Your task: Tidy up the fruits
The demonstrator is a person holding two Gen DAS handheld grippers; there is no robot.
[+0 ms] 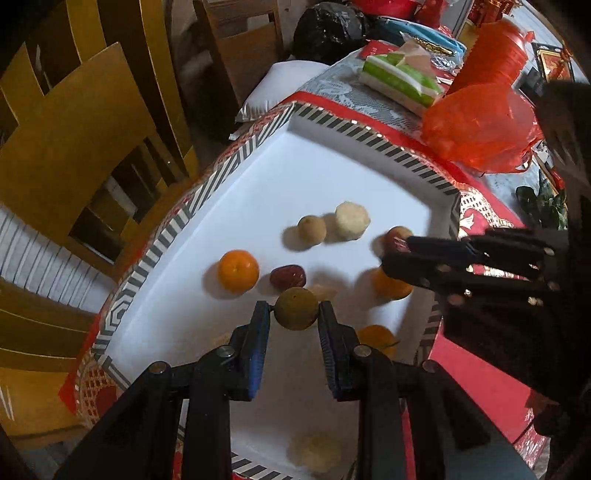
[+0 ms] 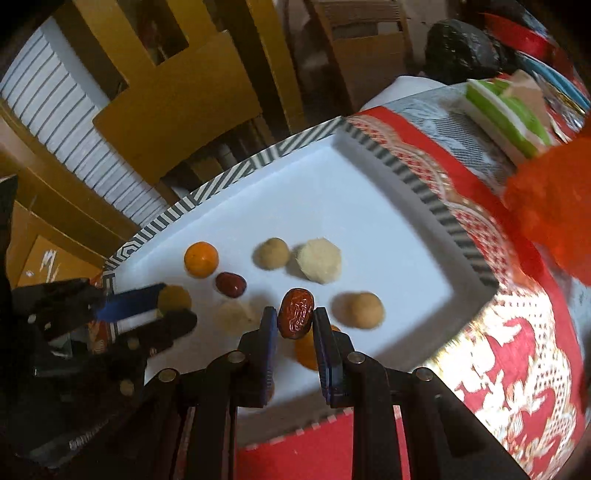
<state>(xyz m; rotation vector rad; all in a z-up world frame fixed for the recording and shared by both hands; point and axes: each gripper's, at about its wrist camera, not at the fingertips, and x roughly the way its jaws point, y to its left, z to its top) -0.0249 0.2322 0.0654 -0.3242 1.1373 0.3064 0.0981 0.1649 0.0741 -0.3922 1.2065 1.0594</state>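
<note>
A white tray with a striped rim (image 1: 236,166) (image 2: 258,162) holds several small fruits. My left gripper (image 1: 294,312) is shut on a tan round fruit (image 1: 296,308) and holds it above the tray; it also shows in the right wrist view (image 2: 173,297). My right gripper (image 2: 295,317) is shut on a wrinkled red date (image 2: 295,313) above the tray, and shows at the right of the left wrist view (image 1: 395,254). On the tray lie an orange (image 1: 238,271) (image 2: 201,259), a red date (image 1: 287,277) (image 2: 231,284), a tan fruit (image 1: 312,229) (image 2: 270,253) and a pale peeled piece (image 1: 352,220) (image 2: 319,260).
Yellow wooden chairs (image 1: 74,129) (image 2: 177,92) stand beyond the tray's left side. A red plastic bag (image 1: 480,122), a green and white pack (image 1: 402,79) and a black bag (image 1: 328,29) lie on the red patterned cloth (image 2: 517,350) behind and to the right.
</note>
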